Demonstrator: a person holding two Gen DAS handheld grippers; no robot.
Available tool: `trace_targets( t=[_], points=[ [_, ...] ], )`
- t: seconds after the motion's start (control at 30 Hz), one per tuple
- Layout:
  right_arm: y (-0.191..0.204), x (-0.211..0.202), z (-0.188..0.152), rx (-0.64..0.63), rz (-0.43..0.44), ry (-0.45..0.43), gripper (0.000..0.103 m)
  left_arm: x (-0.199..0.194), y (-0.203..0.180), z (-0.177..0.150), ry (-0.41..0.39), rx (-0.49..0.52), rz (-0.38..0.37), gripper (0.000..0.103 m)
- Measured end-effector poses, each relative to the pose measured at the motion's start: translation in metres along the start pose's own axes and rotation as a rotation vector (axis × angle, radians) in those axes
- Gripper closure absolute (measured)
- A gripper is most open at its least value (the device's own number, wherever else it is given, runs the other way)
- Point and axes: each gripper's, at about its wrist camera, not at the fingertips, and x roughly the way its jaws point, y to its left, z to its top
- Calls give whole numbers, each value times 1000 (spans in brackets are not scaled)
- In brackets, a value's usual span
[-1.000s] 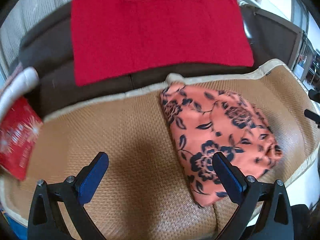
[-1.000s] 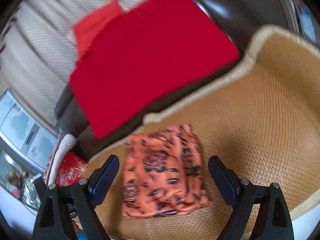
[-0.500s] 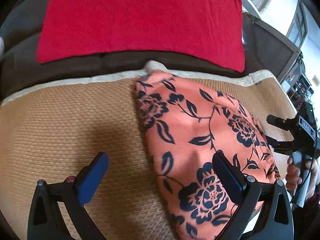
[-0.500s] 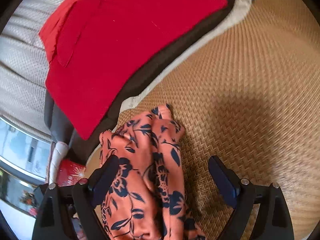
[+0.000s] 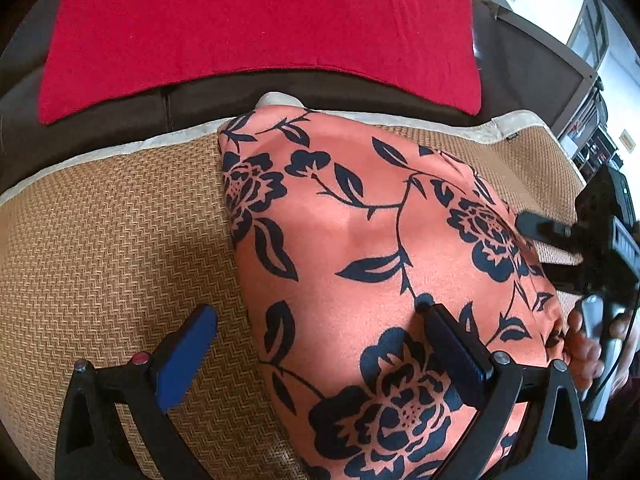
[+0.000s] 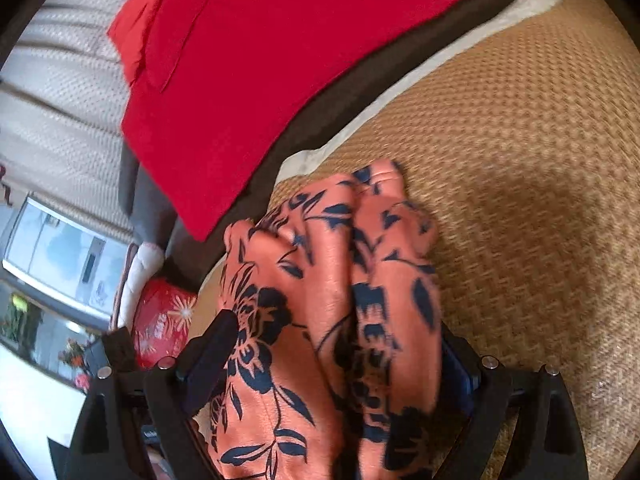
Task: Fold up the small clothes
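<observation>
An orange garment with a dark floral print (image 5: pixel 360 240) lies folded on a woven tan mat (image 5: pixel 112 248). My left gripper (image 5: pixel 320 348) is open and straddles the garment's left edge, one finger over the mat, the other over the cloth. In the right wrist view the garment (image 6: pixel 332 300) bunches up between my right gripper's fingers; my right gripper (image 6: pixel 336 360) is open around it. The right gripper also shows in the left wrist view (image 5: pixel 560 248) at the garment's right edge.
A red cloth (image 5: pixel 256 24) lies spread on the dark sofa back (image 5: pixel 200 100) behind the mat. A red patterned package (image 6: pixel 160 320) sits at the sofa's left end. The mat's pale border (image 5: pixel 120 148) runs along the back.
Both grippers moved in close to the garment. The left now straddles its left edge. The right closed in on its end, with cloth now between its fingers.
</observation>
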Motion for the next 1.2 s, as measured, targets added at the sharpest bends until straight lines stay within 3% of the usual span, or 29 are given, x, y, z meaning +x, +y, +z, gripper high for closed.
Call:
trace_targets(
  t=[0.3, 0.7, 0.83, 1.0, 1.1, 1.2],
  points=[
    [6, 8, -7, -22, 14, 7, 32, -6, -9, 6, -30, 32, 64, 0],
    [17, 20, -9, -34, 14, 7, 34, -11, -10, 9, -33, 15, 74, 0],
    [14, 22, -10, -29, 21, 17, 34, -12, -4, 9, -14, -8, 41, 0],
    [14, 8, -2, -45, -62, 29, 32, -24, 21, 8, -6, -95, 18, 0],
    [32, -22, -3, -128, -186, -105, 32, -44, 29, 5, -73, -73, 94, 0],
    [61, -51, -11, -243, -135, -232, 36, -51, 32, -5, -59, -46, 194, 0]
  ],
)
